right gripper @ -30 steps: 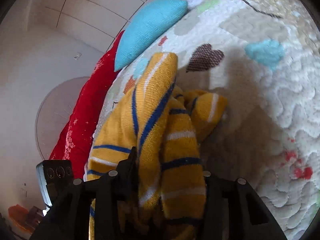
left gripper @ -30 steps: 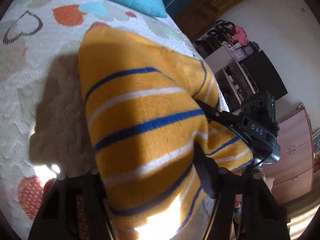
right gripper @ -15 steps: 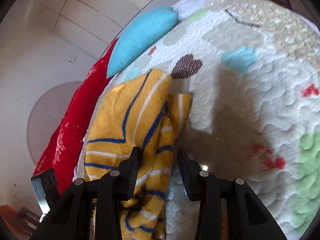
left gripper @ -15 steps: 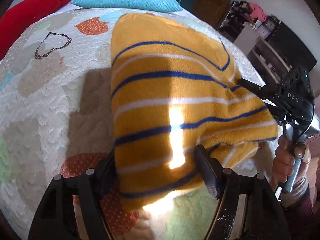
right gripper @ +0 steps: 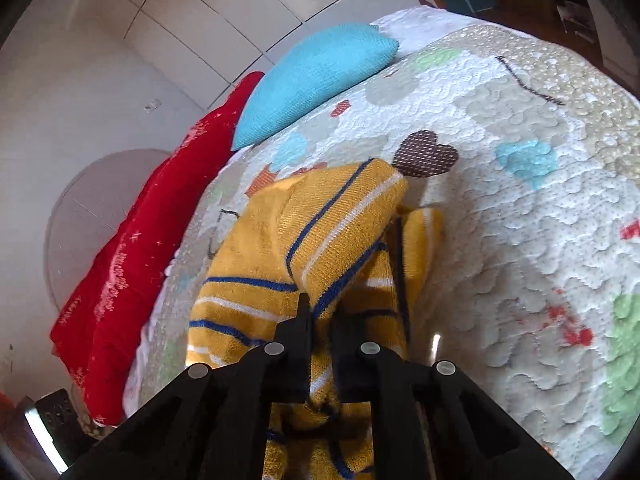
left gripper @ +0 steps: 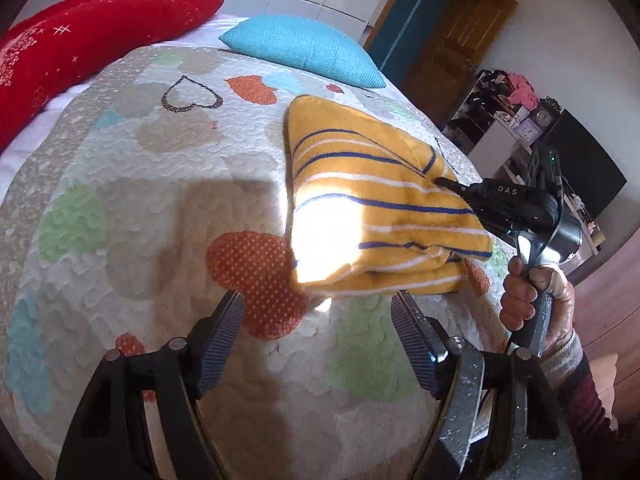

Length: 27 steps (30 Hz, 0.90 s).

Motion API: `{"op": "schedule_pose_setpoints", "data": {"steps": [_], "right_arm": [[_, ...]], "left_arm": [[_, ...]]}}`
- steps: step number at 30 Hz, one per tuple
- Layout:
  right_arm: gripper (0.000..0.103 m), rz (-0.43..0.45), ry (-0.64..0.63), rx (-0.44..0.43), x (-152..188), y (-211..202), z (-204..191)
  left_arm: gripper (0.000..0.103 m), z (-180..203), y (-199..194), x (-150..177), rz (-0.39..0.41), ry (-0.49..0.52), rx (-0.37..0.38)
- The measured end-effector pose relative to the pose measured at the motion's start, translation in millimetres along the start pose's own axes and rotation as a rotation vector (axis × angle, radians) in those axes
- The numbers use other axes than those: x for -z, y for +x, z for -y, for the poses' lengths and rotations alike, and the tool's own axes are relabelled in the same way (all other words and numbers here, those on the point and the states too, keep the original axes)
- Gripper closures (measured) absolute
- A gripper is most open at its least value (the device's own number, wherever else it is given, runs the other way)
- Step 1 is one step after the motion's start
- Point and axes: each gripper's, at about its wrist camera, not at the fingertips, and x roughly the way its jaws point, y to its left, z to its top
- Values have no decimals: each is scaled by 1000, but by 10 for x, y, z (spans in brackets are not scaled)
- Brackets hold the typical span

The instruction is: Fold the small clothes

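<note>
One garment only: yellow sweater (left gripper: 376, 216) with blue and white stripes, folded in thick bundle, lying on bed (left gripper: 168, 216) toward its right edge. Much bare quilt on left side of it and in front, toward left tongs (left gripper: 318, 342). Two pillows at head: red pillow (left gripper: 80, 52), blue pillow (left gripper: 304, 50). Left tongs wide open, holding nothing, just short of sweater's near edge. Right tongs (right gripper: 320, 344) closed on sweater's fold, at its right side.

garment (left gripper: 376, 216): 1 | hand-held grippers (left gripper: 316, 336) (right gripper: 320, 320): 2 | pillows (left gripper: 304, 48) (left gripper: 80, 52): 2 | quilt (left gripper: 132, 208): 1
</note>
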Motion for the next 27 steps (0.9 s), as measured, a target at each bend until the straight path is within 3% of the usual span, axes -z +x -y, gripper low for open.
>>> {"op": "schedule_pose_setpoints", "data": {"steps": [7, 9, 11, 14, 16, 18, 22, 24, 26, 27], "right_arm": [[95, -51, -45, 205, 247, -19, 179], [95, -66, -68, 270, 247, -42, 135], [92, -1, -122, 357, 231, -211, -17], [92, 143, -186, 303, 231, -553, -345], [91, 173, -226, 253, 256, -608, -553], [90, 132, -241, 189, 299, -460, -645], [91, -21, -159, 205, 482, 61, -406], [93, -7, -100, 149, 595, 42, -258], [93, 7, -97, 148, 693, -70, -244], [93, 14, -97, 154, 739, -136, -251]], "left_arm": [[27, -236, -57, 270, -16, -67, -11], [27, -249, -81, 321, -6, -48, -52], [27, -237, -121, 342, 18, -9, -107], [22, -220, -189, 364, 65, 33, -166], [22, -182, -245, 370, 99, 42, -193], [21, -149, -314, 358, 131, 53, -222], [15, -74, -566, 344, 234, 85, -320], [10, -57, -746, 351, 320, 107, -394], [0, -42, -943, 380, 436, 120, -452], [0, -42, -1032, 410, 498, 117, -457]]}}
